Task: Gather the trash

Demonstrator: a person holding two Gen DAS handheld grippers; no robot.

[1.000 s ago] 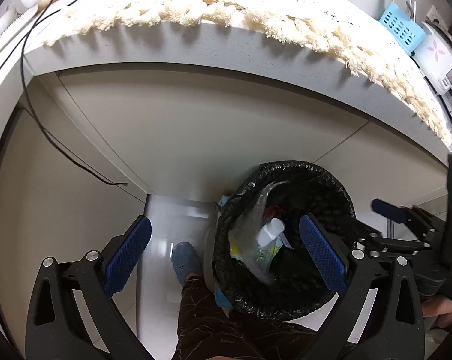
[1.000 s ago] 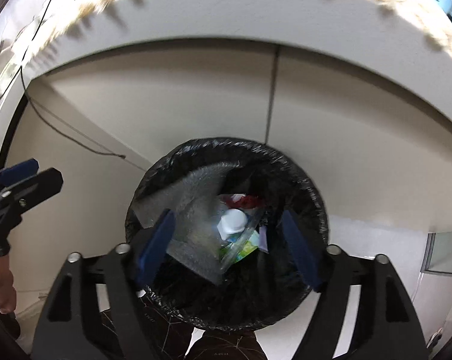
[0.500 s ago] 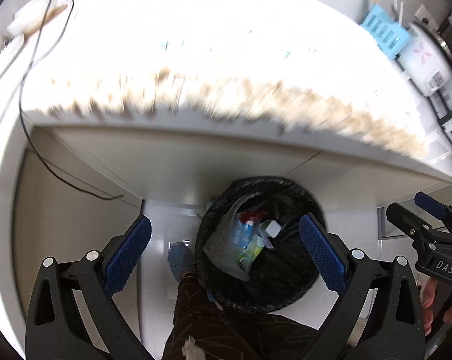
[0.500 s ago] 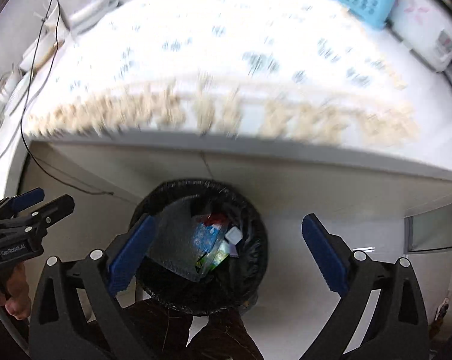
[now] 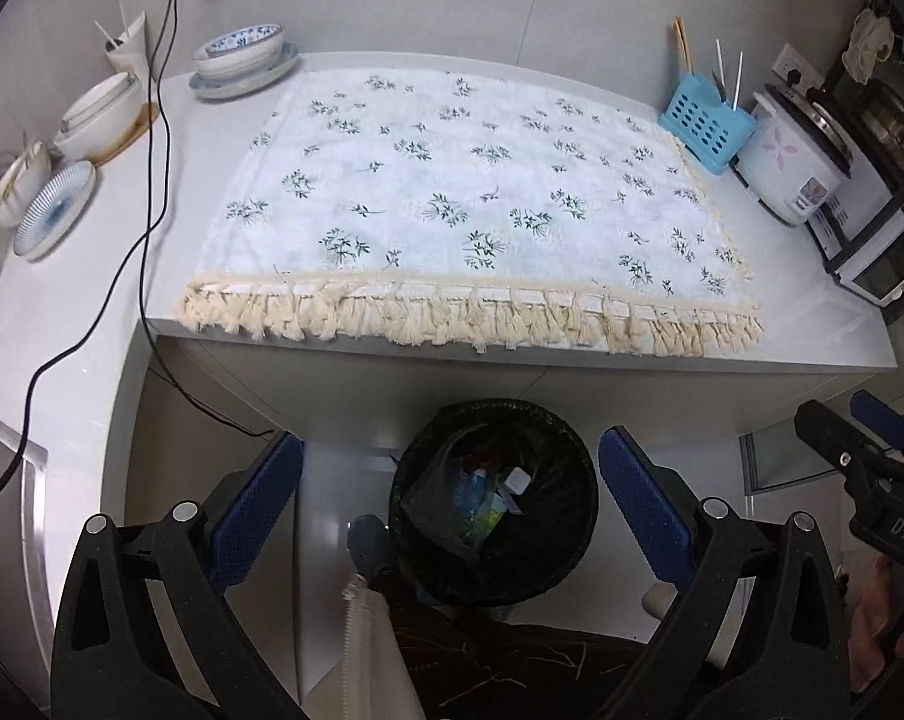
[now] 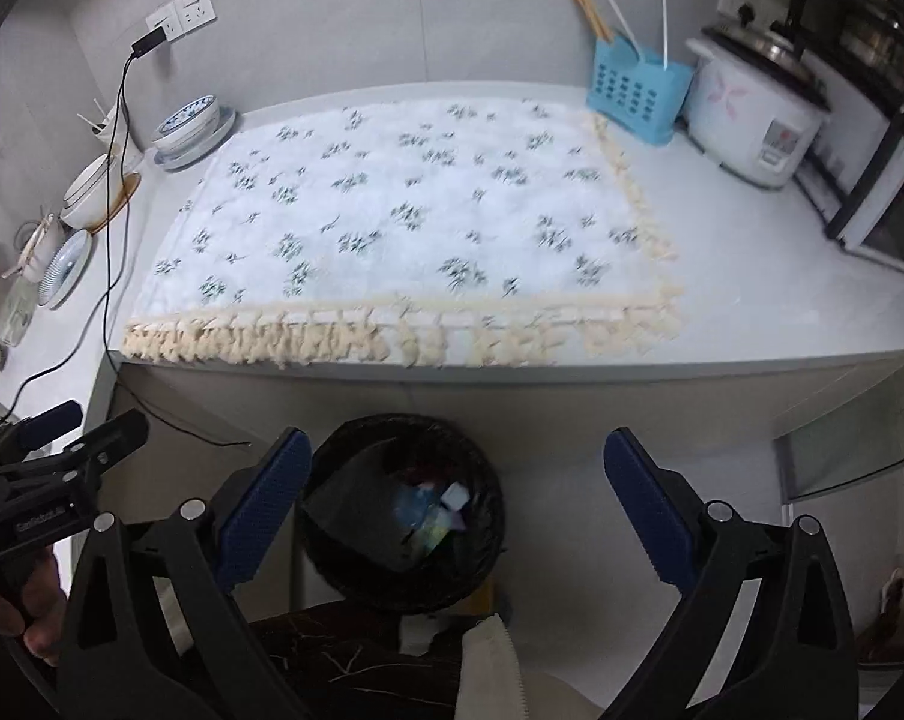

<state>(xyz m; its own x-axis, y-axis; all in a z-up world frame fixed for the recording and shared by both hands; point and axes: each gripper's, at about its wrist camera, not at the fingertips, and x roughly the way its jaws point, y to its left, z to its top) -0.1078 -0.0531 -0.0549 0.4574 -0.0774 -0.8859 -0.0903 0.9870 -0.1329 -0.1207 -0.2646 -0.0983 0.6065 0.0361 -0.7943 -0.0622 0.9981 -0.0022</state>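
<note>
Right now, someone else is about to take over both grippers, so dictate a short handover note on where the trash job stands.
Left gripper: open, nothing between its fingers.
Right gripper: open, empty too.
Both hang above the round bin with the black liner, which stands on the floor in front of the counter.
In the bin: a clear plastic bag and mixed wrappers.
The white floral cloth with cream tassels on the counter shows no trash.
Left: I see nothing more to collect; check the counter's edges beside the dishes.
</note>
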